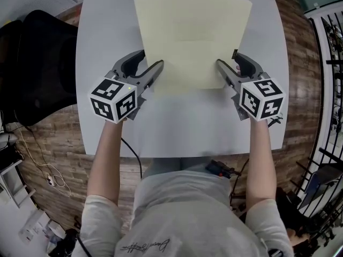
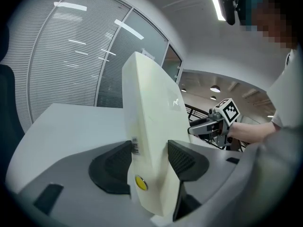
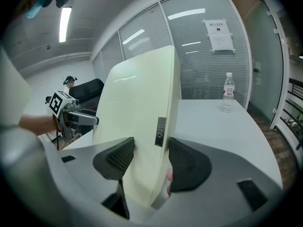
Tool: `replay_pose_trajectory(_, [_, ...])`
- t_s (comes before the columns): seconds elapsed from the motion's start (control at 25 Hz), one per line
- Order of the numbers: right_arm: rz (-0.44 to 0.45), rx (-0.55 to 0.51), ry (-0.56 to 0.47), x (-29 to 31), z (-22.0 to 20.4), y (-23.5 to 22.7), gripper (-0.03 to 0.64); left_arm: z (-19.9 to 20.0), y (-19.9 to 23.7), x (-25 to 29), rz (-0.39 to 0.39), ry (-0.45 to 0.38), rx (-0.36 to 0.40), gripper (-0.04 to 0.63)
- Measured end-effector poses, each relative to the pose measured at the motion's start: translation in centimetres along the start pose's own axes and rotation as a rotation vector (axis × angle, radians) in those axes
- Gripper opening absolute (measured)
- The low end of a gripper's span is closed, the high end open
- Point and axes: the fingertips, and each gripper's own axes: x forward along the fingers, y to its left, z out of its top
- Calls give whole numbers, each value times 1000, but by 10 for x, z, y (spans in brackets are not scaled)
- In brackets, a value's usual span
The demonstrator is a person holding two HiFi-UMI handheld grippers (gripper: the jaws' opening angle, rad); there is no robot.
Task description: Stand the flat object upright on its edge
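A large pale cream flat panel is raised off the white table, its top edge toward my head and its lower edge down by the grippers. My left gripper is shut on its lower left corner, my right gripper on its lower right corner. In the left gripper view the panel rises between the pads of the left gripper, beside a barcode sticker and a yellow dot. In the right gripper view the panel stands clamped in the right gripper. Each gripper shows in the other's view.
A clear water bottle stands at the table's far right corner. A black chair sits left of the table, with cables on the wooden floor below it. Glass walls with blinds close the room. A black rack stands at the right.
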Motion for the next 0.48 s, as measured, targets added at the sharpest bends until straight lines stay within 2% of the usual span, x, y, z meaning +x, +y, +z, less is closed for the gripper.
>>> replay_pose_trajectory(0.48, [-41, -40, -36, 8, 6, -6, 247, 2, 8, 8, 27, -35, 37, 252])
